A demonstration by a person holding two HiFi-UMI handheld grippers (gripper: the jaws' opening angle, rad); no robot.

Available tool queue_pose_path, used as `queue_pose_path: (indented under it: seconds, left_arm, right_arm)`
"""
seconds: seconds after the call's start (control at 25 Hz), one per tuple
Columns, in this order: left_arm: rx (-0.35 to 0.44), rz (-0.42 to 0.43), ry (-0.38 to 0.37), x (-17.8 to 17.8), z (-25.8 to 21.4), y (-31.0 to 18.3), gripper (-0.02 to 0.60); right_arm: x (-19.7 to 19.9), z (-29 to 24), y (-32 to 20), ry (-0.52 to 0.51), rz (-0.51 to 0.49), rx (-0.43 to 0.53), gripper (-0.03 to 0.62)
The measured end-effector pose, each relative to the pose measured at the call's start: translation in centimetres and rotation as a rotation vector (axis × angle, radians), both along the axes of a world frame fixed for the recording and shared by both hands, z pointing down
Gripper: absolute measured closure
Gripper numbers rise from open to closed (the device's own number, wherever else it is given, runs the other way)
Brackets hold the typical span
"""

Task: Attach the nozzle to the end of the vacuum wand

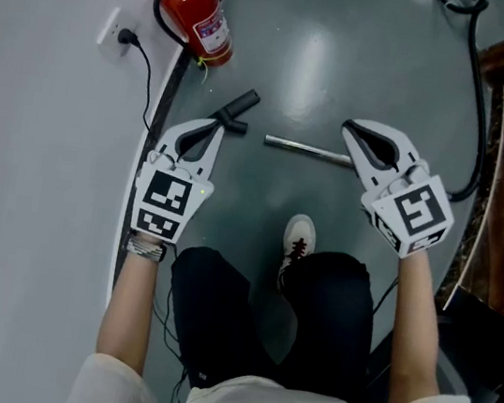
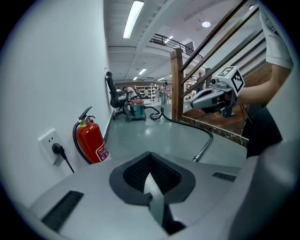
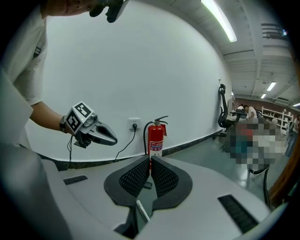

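Both parts lie on the floor (image 1: pixel 350 60), ahead of the person's feet. The nozzle (image 1: pixel 239 108), black, lies near the wall just past the tip of the left tool (image 1: pixel 210 130). It is partly covered by that tool, so its open end is probably the near one, not certain. The wand (image 1: pixel 308 148), a bare metal tube, lies crosswise. Its free end points toward the nozzle, with a gap between them. Its other end is hidden behind the right tool (image 1: pixel 355 136).

Left tool: jaws pressed together, nothing between them. Right tool: the same, empty.

Step in hand, as judged: approach for pickup; nothing attached yet.

To do it well:
- Spread both jaws before reaching the parts.
- Left takes the nozzle by its body, leaving the socket free.
- Right grips the wand a little short of its free end.
- Line up the two axes, then push straight in, with no levering.
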State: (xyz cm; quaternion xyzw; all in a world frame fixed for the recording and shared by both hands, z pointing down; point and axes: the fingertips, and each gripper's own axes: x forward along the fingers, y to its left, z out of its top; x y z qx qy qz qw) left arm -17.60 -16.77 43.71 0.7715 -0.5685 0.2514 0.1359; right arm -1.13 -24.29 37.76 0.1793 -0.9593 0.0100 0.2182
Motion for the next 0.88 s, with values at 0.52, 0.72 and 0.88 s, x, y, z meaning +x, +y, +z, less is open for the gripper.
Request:
queue_pose_path:
  seconds: [0.52, 0.72, 0.88]
  left_arm:
    - [-0.008, 0.061, -0.064, -1.6, 10.9, 1.2, 0.584]
    - [-0.021, 0.087, -0.051, -1.0, 13.8, 1.9, 0.584]
    - [-0.046, 0.11, -0.055, -1.0, 16.4, 2.0, 0.584]
  right_arm:
    - [-1.1, 12.0, 1.6, 0.077, -0.116, 0.073, 0.565]
    - [-0.9, 14.9, 2.3, 0.061, -0.096, 0.054, 0.566]
    - [-0.9, 17.5, 2.0, 0.083, -0.11, 0.06, 0.565]
